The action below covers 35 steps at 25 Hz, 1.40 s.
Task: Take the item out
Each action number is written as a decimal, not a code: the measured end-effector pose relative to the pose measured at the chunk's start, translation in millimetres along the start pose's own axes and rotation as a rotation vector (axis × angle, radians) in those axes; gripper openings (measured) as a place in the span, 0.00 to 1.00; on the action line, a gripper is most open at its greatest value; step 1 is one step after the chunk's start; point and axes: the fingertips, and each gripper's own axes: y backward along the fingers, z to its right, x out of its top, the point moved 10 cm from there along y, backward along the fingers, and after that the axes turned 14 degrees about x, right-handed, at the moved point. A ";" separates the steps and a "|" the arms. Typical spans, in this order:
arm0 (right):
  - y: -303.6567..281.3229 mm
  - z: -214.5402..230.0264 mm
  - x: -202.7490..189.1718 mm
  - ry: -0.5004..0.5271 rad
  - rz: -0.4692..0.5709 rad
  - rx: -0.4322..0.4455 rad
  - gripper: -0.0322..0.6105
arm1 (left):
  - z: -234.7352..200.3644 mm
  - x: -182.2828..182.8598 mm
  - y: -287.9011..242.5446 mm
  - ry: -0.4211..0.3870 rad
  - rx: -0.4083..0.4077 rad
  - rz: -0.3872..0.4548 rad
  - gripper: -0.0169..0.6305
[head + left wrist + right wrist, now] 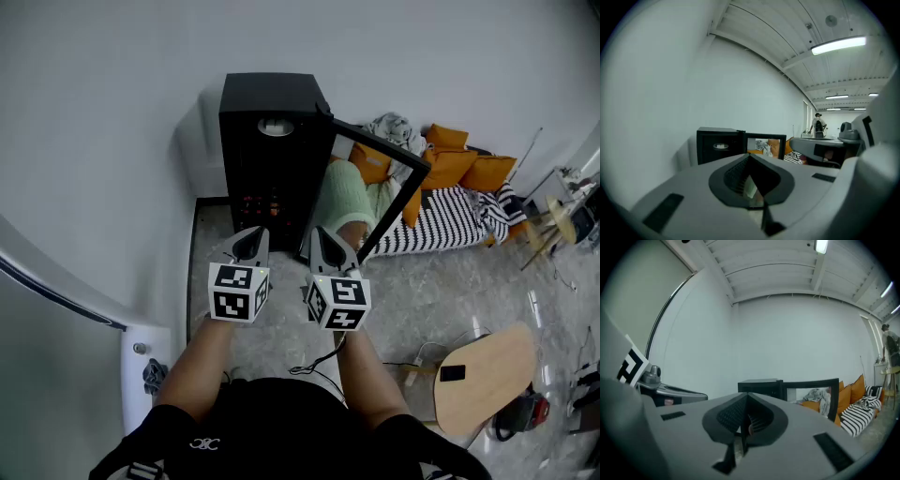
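Standing upright, black cabinet, door open; left gripper, right gripper closed, empty.

Grey claws — black-white marker cubes

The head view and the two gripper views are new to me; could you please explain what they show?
No robot here: a person holds a two-jaw gripper in each hand. The head view looks down from a camera on the person's head, showing the left gripper and right gripper, each with a marker cube. The other two views ride on the grippers and look along their jaws. Both grippers are shut and empty. Ahead stands a black cabinet with its glass door swung open; orange cushions lie to its right.
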 end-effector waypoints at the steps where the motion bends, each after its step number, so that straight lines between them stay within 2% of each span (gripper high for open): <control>1: -2.4 -3.1 -1.1 -0.005 -0.001 -0.005 0.05 | -4.3 -0.7 -0.1 -0.003 -0.004 -0.003 0.02; 9: -20.8 -24.6 -5.1 -0.051 0.036 -0.077 0.05 | -42.1 -3.5 -2.0 -0.004 -0.018 -0.009 0.02; 19: -50.6 -58.8 -7.7 -0.018 -0.010 -0.127 0.05 | -86.4 -8.9 -7.7 0.000 -0.056 -0.026 0.02; 24: -64.2 -70.6 -14.1 -0.040 -0.010 -0.157 0.05 | -107.1 -13.8 -11.5 0.000 -0.078 -0.029 0.02; 35: -98.5 -77.5 -13.4 -0.030 -0.018 -0.148 0.05 | -136.0 -12.4 -26.6 0.013 -0.075 -0.035 0.02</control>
